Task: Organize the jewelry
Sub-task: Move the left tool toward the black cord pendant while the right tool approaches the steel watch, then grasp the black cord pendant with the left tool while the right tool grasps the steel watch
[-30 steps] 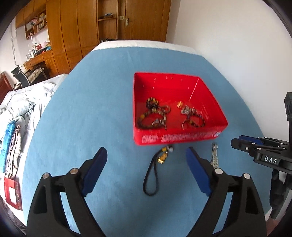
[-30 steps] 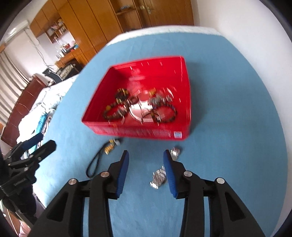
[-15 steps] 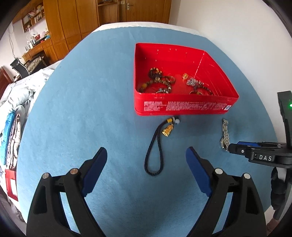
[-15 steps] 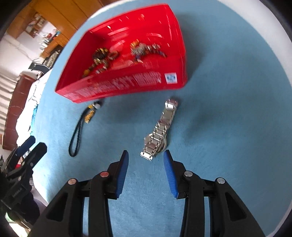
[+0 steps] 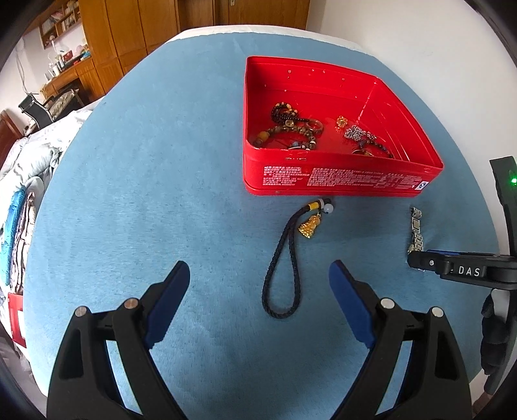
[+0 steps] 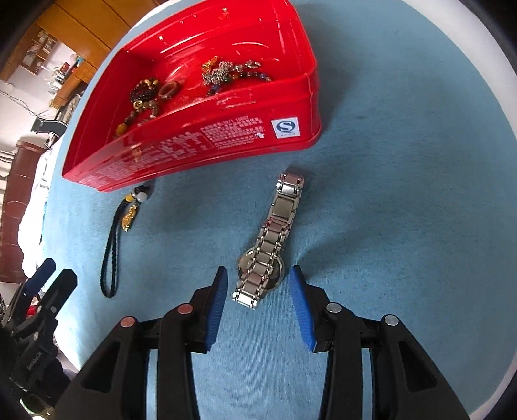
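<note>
A red tin box (image 5: 339, 184) (image 6: 206, 142) holds several bead bracelets and chains (image 5: 290, 129) (image 6: 226, 71). A silver metal watch (image 6: 268, 245) (image 5: 416, 231) lies on the blue cloth in front of the box. My right gripper (image 6: 258, 284) is open, low over the cloth, its blue pads either side of the watch's near end. A black cord with a gold charm (image 5: 287, 258) (image 6: 119, 239) lies left of the watch. My left gripper (image 5: 258, 281) is open and empty, just short of the cord's loop.
The round table (image 5: 129, 194) is covered in blue cloth and ends close behind both grippers. A white wall (image 5: 420, 38) stands at the right. Wooden cabinets (image 5: 129, 29) and a bed with folded cloth (image 5: 19, 200) lie to the left.
My right gripper has come down and forward until its pads flank the watch's near end. My left gripper has dropped a little closer to the cord. Both stay open.
</note>
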A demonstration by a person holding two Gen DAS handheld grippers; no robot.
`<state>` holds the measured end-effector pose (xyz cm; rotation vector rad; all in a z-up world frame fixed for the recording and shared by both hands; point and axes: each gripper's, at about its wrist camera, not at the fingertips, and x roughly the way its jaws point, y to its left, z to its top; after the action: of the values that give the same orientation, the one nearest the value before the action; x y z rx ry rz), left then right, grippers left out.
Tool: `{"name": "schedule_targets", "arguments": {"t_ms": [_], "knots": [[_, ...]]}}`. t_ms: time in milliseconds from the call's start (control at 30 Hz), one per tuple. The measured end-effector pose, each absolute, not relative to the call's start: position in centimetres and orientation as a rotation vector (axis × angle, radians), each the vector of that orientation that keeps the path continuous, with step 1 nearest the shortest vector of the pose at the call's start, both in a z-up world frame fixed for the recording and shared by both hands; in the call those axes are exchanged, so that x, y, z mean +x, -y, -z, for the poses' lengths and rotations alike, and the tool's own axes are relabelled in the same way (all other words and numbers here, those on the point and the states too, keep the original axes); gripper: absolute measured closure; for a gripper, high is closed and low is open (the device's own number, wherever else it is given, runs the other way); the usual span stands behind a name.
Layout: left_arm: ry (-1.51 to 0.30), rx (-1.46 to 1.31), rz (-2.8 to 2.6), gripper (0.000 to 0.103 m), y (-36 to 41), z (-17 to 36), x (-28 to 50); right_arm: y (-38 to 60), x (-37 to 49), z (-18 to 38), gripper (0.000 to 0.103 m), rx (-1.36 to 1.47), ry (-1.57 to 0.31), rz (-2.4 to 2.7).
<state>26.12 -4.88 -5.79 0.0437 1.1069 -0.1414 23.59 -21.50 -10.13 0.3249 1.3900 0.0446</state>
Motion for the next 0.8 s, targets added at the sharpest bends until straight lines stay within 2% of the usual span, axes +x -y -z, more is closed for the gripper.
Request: {"name": "schedule_targets", "arguments": {"t_ms": [200,367,467,633,800], "knots": [[-1.115,0.028,0.135,0.016,4.5,6.1,26.7,20.7,23.8,10.2,0.065,0.254,-1.376,-0.044],[-1.129,0.029,0.14,0.016,4.7,6.4,27.2,19.7,23.5,10.0,0.072,0.152,-1.348,-0.072],[-1.138,0.039,0.148,0.016,5.2,6.8,27.8,19.4,23.3,9.9,0.072,0.112,-1.341,-0.096],[-1.166,0.039,0.159,0.016,5.9,7.4,28.6,20.7,23.8,10.0,0.072,0.2,-1.365,-0.098],[-1.176,0.039,0.163,0.016,6.3,7.8,29.0,20.4,24.7,10.0,0.068,0.187,-1.361,-0.091]]}}
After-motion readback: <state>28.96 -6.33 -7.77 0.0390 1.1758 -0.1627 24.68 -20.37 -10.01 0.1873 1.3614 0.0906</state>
